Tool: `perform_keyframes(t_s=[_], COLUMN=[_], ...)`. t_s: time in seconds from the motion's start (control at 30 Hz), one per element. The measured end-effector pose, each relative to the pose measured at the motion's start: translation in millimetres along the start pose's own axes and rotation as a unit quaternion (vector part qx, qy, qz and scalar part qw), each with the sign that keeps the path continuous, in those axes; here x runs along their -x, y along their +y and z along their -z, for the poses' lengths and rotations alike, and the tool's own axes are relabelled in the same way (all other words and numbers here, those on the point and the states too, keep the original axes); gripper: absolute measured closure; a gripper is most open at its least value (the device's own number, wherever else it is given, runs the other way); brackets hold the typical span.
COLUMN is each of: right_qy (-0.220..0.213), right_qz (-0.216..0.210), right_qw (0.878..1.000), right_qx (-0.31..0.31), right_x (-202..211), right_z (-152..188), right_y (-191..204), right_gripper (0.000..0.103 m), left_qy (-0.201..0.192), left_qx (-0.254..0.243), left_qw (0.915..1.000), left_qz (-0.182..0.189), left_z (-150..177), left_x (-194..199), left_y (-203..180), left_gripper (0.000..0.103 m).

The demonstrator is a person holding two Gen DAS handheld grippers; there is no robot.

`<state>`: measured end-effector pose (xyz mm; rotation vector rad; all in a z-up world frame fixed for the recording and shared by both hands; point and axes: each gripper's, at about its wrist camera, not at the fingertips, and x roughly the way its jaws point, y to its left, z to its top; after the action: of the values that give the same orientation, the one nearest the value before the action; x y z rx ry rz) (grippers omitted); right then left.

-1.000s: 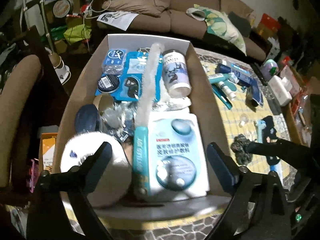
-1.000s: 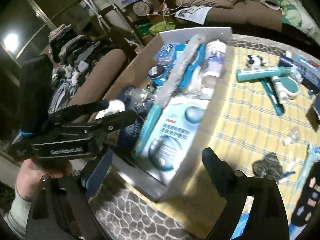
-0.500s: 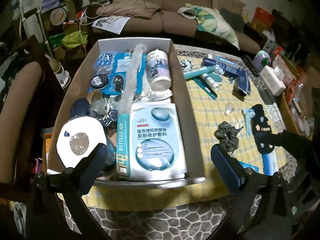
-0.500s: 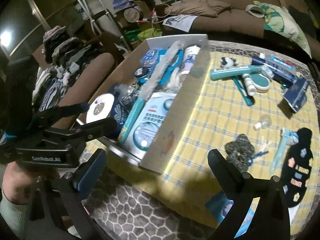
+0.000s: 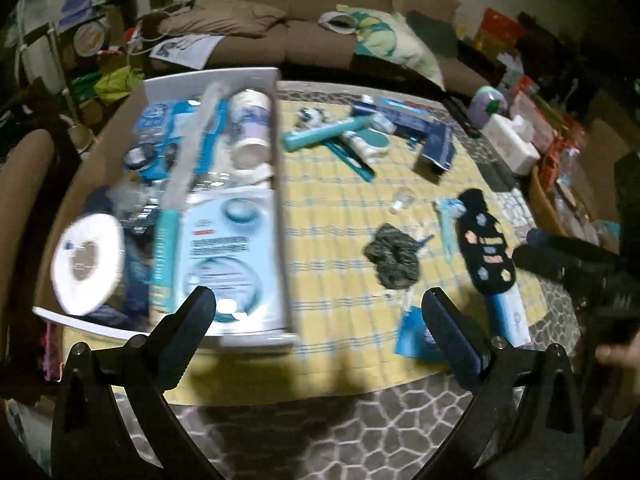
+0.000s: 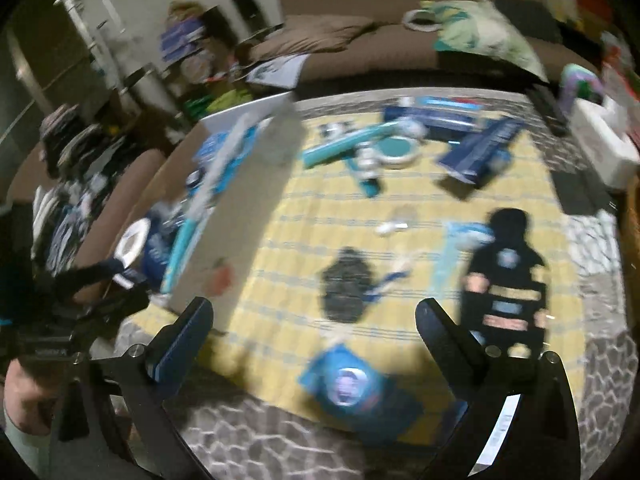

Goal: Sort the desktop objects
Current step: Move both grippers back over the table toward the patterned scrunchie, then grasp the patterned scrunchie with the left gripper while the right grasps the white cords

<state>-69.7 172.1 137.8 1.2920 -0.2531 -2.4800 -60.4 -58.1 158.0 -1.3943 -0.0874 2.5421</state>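
Grippers both gaping, gripping nothing: right gripper (image 6: 314, 312) hovering nearest dark scrunchie (image 6: 346, 290), lying just ahead between its fingers; left gripper (image 5: 320, 302) straddling box (image 5: 280, 184) edge, scrunchie rightward.

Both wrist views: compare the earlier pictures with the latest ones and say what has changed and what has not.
Both hand-held grippers, left and right, have swung away from the box towards the loose items on the yellow cloth; the scrunchie and the black sock now sit nearer the middle of each view. Nothing was gripped or released. Both stay open and empty; the box contents look unchanged.
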Motion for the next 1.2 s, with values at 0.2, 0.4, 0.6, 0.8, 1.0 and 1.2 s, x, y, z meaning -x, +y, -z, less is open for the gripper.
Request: perform_keyframes(t_s=[0.2,0.4,0.6,0.8,1.0,1.2], right_qy=[-0.024,-0.042,-0.046,-0.042,-0.026,-0.033], right_qz=[0.021,0.022,0.010,0.017,-0.001,-0.012], right_qw=[0.998,0.995,0.994,0.995,0.996,0.995], right_qx=[-0.051,-0.090,-0.103,-0.084,-0.087,-0.091], right_x=[11,7,-14,-34,-47,-44], right_z=[11,17,15,15,13,11], right_y=[-58,-94,-105,-106,-113,-119], right_gripper=[0.000,0.000,0.000,0.000,0.000,0.000], left_qy=[-0.010,0.004,0.025,0.029,0.039,0.051], left_qx=[-0.036,-0.056,-0.033,-0.032,-0.035,-0.065], left_qw=[0.9992,0.9982,0.9988,0.9989,0.9985,0.9966], left_qz=[0.016,0.023,0.027,0.020,0.019,0.006], left_z=[12,20,22,20,16,16], left_x=[-26,-70,-116,-143,-168,-183], left_y=[-49,-83,-87,-84,-82,-91], left_gripper=[0.000,0.000,0.000,0.000,0.001,0.025])
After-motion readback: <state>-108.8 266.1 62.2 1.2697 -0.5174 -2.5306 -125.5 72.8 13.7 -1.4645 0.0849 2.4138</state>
